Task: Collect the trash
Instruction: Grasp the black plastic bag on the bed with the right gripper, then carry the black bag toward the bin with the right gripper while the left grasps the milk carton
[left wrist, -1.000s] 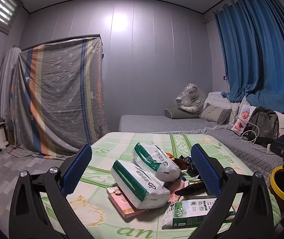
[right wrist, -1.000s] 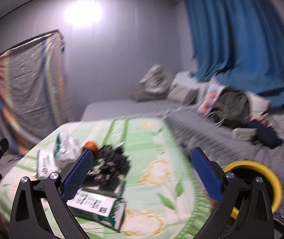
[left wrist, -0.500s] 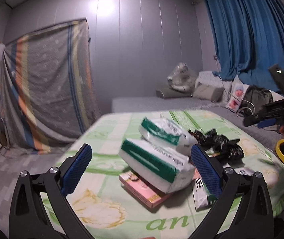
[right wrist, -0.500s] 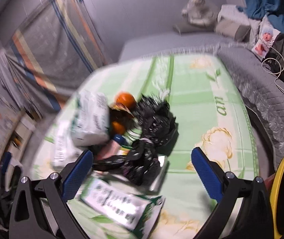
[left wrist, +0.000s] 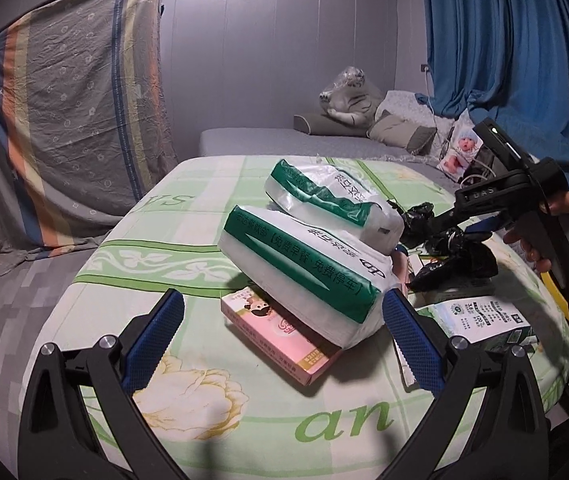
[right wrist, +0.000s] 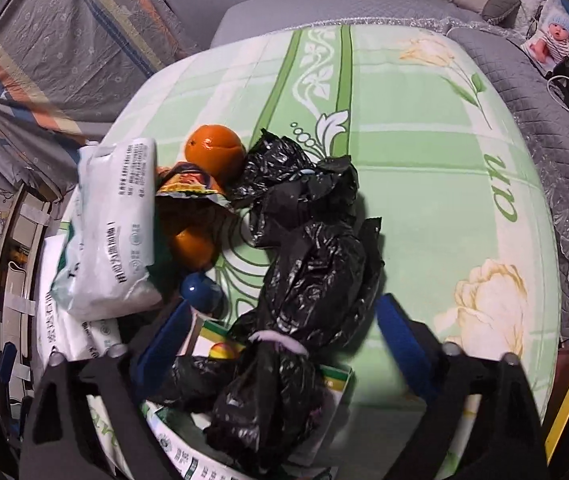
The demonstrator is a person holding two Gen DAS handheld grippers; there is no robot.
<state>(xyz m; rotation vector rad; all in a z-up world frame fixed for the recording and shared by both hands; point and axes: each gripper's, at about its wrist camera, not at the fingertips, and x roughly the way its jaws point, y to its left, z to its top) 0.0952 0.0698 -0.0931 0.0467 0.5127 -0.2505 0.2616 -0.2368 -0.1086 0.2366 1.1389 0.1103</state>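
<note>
**Black bag approached for pickup**

The crumpled black plastic trash bag [right wrist: 308, 264] lay on the green floral-covered table [right wrist: 424, 160], just beside two oranges [right wrist: 214, 148] and white-and-green tissue packs [left wrist: 304, 276]. The right gripper [right wrist: 280, 320] was held wide open over the bag, its blue pads on either side, nothing yet grasped. The left gripper [left wrist: 280, 336] was also spread wide, empty, before the tissue packs. A lowering and closing on the bag was judged to be called for next.

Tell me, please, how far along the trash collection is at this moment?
Nothing looks collected yet. In hand: the open right gripper hangs over the black plastic bag, not gripping. The left gripper is open and empty. Left: the tissue packs, pink box, oranges and wrappers.
</note>
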